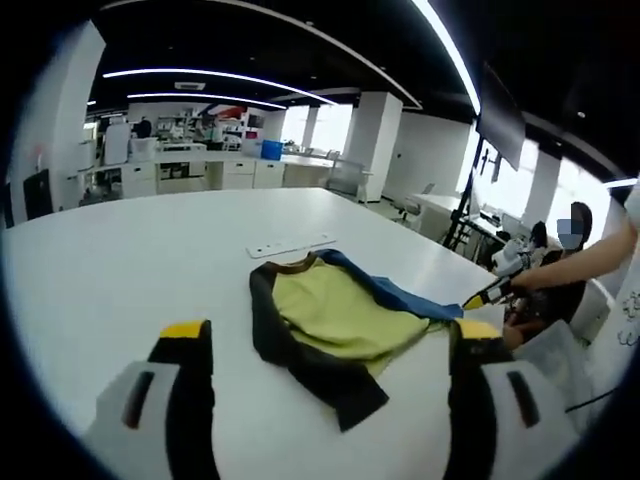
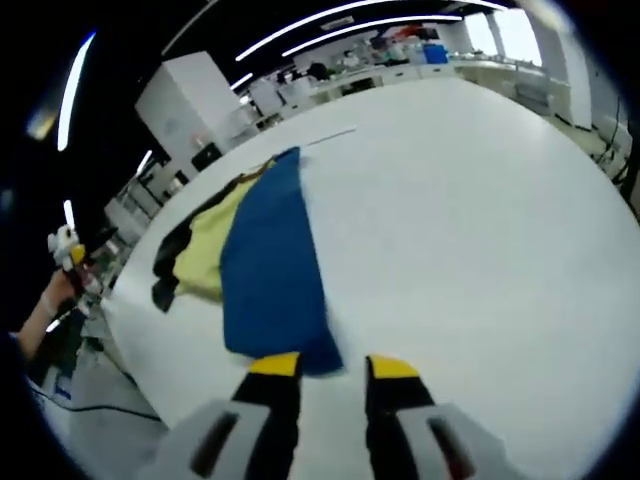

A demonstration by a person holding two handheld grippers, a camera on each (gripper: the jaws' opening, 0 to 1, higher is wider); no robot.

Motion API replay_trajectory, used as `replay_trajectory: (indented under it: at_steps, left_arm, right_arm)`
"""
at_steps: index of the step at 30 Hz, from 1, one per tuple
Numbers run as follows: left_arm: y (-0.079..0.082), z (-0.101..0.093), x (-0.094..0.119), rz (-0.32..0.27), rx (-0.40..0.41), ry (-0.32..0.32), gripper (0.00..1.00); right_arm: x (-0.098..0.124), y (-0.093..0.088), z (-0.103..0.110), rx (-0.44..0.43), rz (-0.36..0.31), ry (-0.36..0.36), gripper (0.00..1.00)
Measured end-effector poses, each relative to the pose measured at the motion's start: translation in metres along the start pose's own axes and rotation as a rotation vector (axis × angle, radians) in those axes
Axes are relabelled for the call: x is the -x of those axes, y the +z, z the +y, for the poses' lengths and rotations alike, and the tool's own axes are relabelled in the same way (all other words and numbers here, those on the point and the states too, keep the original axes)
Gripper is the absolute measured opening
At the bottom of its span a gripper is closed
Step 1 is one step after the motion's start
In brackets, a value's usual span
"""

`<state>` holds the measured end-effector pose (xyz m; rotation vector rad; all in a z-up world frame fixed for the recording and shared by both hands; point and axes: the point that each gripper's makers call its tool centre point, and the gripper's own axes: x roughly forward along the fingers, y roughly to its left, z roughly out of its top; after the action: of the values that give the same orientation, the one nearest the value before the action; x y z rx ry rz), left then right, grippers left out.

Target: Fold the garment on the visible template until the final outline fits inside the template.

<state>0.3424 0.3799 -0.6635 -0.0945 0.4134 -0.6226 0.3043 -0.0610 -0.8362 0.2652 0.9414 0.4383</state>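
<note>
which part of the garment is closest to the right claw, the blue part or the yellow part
The blue part; its edge lies right at the right claw, while the yellow part lies farther away.

garment [image 1: 340, 325]: soft matt cloth, yellow-green body, dark sleeves, blue panel, lightly creased. table [image 1: 130, 270]: smooth white top, faint sheen. left gripper [image 1: 330, 345] jaws: matt black plastic, yellow tips, pale grey housings. right gripper [image 2: 332, 368]: same black/yellow plastic

A wide white worktop [image 1: 150, 260] sits in an open-plan lab: black ceiling with long curved light strips [image 1: 210, 75], square white pillars [image 1: 372, 140], bright windows [image 1: 330, 125] behind.
</note>
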Motion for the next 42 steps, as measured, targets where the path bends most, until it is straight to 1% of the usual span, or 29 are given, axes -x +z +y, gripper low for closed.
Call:
replay_trajectory:
  at_steps: [5, 7, 8, 11, 14, 16, 19, 20, 22, 23, 25, 26, 28, 30, 35, 38, 40, 42]
  left_arm:
    - [0.0, 0.003, 0.002, -0.001, 0.01, 0.009, 0.96]
    - [0.0, 0.004, 0.002, 0.0, 0.011, 0.013, 0.96]
    - [0.0, 0.004, 0.002, 0.002, 0.011, 0.014, 0.96]
    - [0.0, 0.005, 0.0, 0.004, 0.015, 0.016, 0.96]
    - [0.001, 0.003, -0.002, 0.004, 0.013, 0.013, 0.96]
    - [0.003, 0.001, -0.004, 0.001, 0.012, 0.006, 0.96]
    - [0.006, -0.004, -0.01, -0.001, 0.006, 0.0, 0.95]
    - [0.007, -0.004, -0.011, -0.002, 0.006, 0.0, 0.95]
    - [0.011, -0.002, -0.014, -0.019, -0.001, 0.003, 0.94]
    - [0.013, 0.0, -0.016, -0.023, 0.008, -0.002, 0.94]
    - [0.014, -0.003, -0.021, -0.027, 0.011, -0.01, 0.95]
    - [0.015, -0.004, -0.023, -0.024, 0.008, -0.011, 0.95]
    - [0.015, -0.006, -0.027, -0.021, 0.005, -0.017, 0.94]
    - [0.016, -0.007, -0.029, -0.022, 0.007, -0.02, 0.94]
    - [0.017, -0.008, -0.031, -0.018, 0.003, -0.021, 0.95]
    - [0.018, -0.005, -0.031, -0.019, 0.003, -0.017, 0.95]
    - [0.017, -0.004, -0.031, -0.017, 0.0, -0.013, 0.95]
    - [0.015, -0.004, -0.032, -0.012, 0.0, -0.009, 0.95]
  right_arm:
    - [-0.006, 0.001, 0.001, -0.007, 0.009, 0.019, 0.18]
    - [-0.008, 0.001, 0.002, -0.034, 0.012, 0.041, 0.13]
    - [-0.005, 0.0, 0.006, -0.047, 0.013, 0.052, 0.11]
    - [-0.005, 0.0, 0.003, -0.053, 0.006, 0.051, 0.07]
    - [-0.004, 0.0, 0.003, -0.072, 0.003, 0.061, 0.0]
    - [-0.001, -0.001, 0.005, -0.087, -0.001, 0.065, 0.0]
    - [0.003, 0.001, 0.002, -0.101, -0.011, 0.069, 0.0]
    - [0.005, 0.003, 0.0, -0.108, -0.019, 0.075, 0.0]
    - [0.009, 0.004, 0.004, -0.119, -0.035, 0.08, 0.0]
    - [0.01, 0.006, 0.003, -0.122, -0.039, 0.081, 0.0]
    - [0.013, 0.01, -0.001, -0.119, -0.047, 0.076, 0.0]
    - [0.014, 0.015, -0.006, -0.116, -0.052, 0.073, 0.0]
    - [0.018, 0.021, -0.007, -0.116, -0.062, 0.063, 0.0]
    - [0.022, 0.028, -0.017, -0.117, -0.072, 0.051, 0.0]
    - [0.032, 0.049, -0.03, -0.088, -0.082, 0.0, 0.0]
    - [0.037, 0.061, -0.036, -0.075, -0.09, -0.026, 0.0]
    - [0.034, 0.069, -0.049, -0.067, -0.091, -0.049, 0.0]
    - [0.036, 0.074, -0.053, -0.062, -0.091, -0.067, 0.0]
